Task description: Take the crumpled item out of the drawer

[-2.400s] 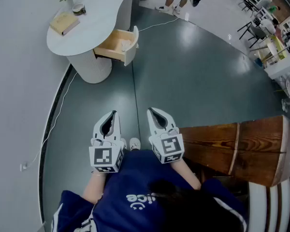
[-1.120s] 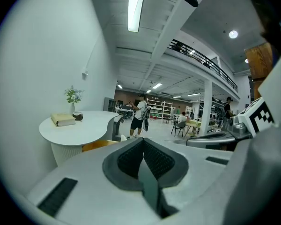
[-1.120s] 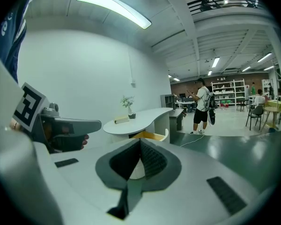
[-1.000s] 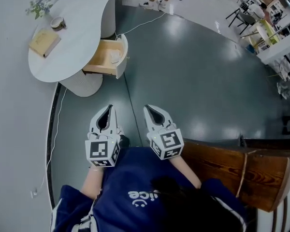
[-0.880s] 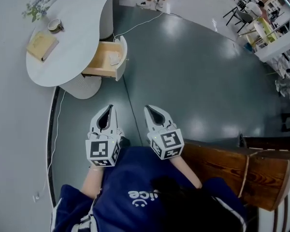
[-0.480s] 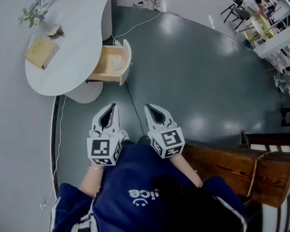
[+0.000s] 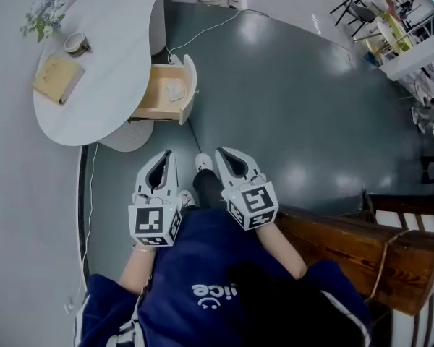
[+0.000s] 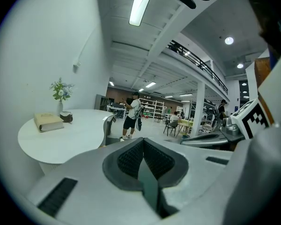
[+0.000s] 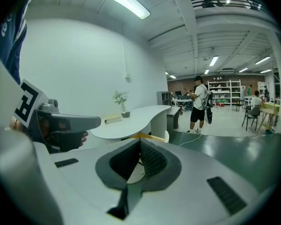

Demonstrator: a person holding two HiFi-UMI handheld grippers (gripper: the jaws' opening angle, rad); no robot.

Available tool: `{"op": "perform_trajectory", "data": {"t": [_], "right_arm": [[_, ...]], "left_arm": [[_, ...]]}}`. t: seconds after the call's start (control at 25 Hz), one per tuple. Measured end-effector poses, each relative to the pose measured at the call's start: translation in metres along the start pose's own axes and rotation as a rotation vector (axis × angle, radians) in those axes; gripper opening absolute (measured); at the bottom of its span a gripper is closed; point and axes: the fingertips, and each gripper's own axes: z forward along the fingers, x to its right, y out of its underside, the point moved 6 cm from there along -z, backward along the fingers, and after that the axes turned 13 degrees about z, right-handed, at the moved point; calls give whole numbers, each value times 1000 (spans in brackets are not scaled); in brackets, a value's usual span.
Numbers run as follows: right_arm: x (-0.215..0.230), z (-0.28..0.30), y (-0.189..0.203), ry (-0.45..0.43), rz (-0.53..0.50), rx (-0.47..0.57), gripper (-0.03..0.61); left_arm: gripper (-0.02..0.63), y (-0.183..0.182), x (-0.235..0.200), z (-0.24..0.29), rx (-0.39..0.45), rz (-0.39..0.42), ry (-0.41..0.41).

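Small pale crumpled item (image 7: 175, 91), lying inside open wooden drawer (image 7: 156, 101)

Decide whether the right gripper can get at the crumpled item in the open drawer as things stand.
Probably not yet. The right gripper hangs well short of the drawer, with floor between, and its jaws are shut. Nothing covers the crumpled item, so the way looks free.

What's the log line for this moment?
left tool: shut, empty | right tool: shut, empty | light wooden drawer: open | crumpled white item: in drawer
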Motion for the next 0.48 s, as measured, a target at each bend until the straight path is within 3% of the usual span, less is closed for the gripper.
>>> {"op": "perform_trajectory", "data": {"t": [0.48], "right_arm": [[50,78,-37,-80,32,-26,8]], "left_arm": [[5,-3,-33,55,-69,-21,-139]]}}
